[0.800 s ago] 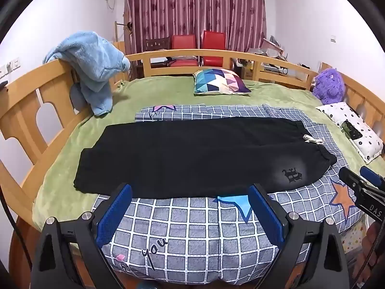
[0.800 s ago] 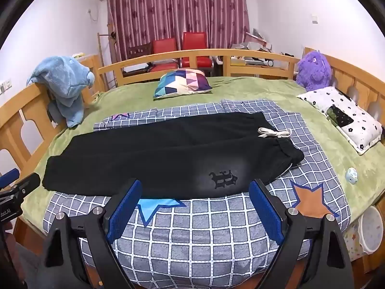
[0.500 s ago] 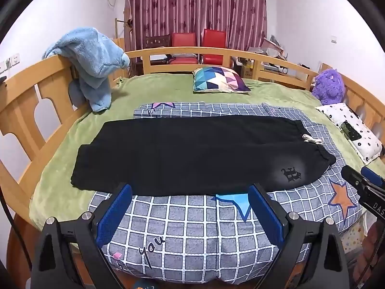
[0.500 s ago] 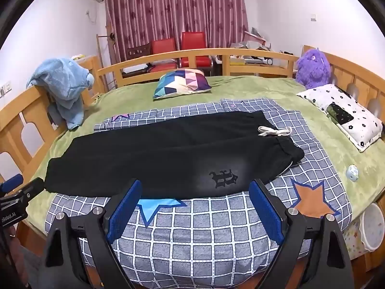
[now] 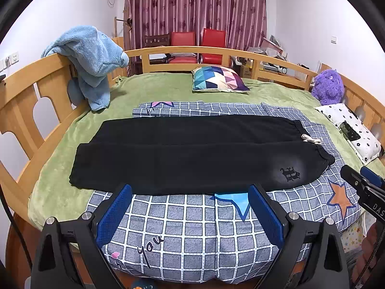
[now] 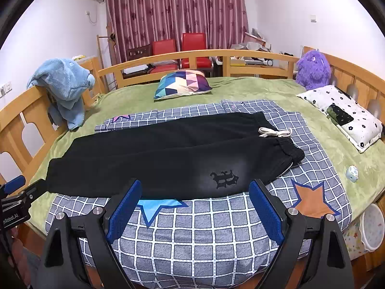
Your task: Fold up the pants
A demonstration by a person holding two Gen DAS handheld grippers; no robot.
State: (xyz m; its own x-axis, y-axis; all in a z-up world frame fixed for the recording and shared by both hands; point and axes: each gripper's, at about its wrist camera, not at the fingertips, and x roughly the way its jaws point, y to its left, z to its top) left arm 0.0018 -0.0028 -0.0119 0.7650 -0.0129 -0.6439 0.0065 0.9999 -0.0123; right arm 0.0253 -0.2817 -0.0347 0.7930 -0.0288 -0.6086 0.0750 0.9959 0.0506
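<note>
Black pants lie lengthwise across the bed's near edge — waistband right, cuffs left. Left tongs and right tongs — both released, empty — hover just short of them.

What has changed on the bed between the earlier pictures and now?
Almost nothing. Both cameras shifted slightly; neither gripper took hold of anything. The left gripper and right gripper stay open, short of the black pants, which lie flat as before on the checked quilt.
</note>
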